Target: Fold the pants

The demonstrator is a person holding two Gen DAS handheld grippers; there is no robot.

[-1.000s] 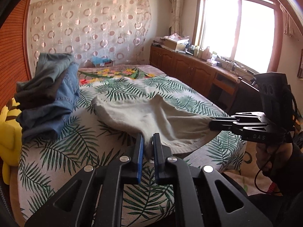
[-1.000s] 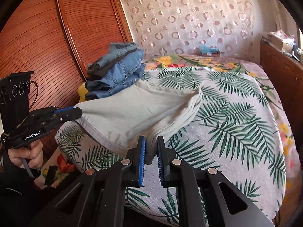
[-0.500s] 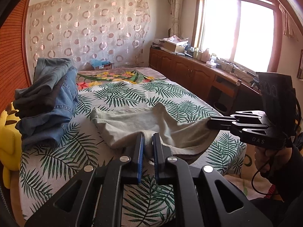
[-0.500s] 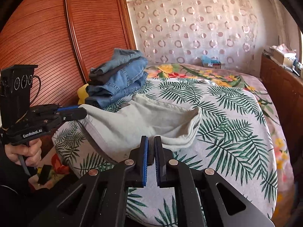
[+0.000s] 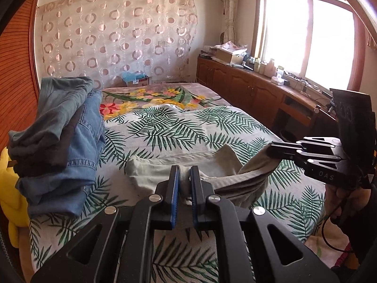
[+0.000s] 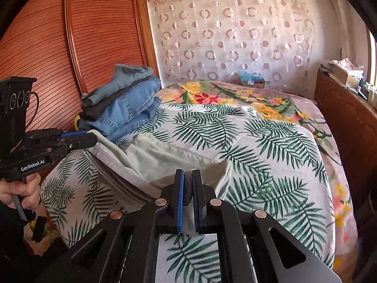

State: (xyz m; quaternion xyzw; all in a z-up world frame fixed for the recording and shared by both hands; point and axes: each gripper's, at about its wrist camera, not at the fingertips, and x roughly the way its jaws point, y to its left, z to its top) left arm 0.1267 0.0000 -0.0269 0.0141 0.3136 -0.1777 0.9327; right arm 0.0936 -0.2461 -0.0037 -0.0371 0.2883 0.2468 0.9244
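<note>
A: What has changed since a second ago?

B: The pale pants [image 5: 150, 176] now lie bunched near the front edge of the bed [image 5: 188, 127]; earlier they spread farther up it.

A: Left wrist view?

B: The left gripper [image 5: 184, 184] has its jaws nearly closed, pinching the waist edge. Off to the right, the right gripper [image 5: 274, 151] clamps the other end, held up by a hand [image 5: 341, 193]. A stack of folded jeans [image 5: 63, 141] sits just left of the pants, with something yellow [image 5: 9, 188] beside it. A wooden cabinet [image 5: 247, 89] lined with clutter runs under the window [image 5: 308, 37].

A: Right wrist view?

B: The right gripper [image 6: 187, 186] is closed on a fold of the pants [image 6: 165, 158]. The left gripper [image 6: 90, 139] grips the far corner, close to the jeans [image 6: 124, 110]. Behind it a slatted wardrobe [image 6: 70, 47] stands.
</note>
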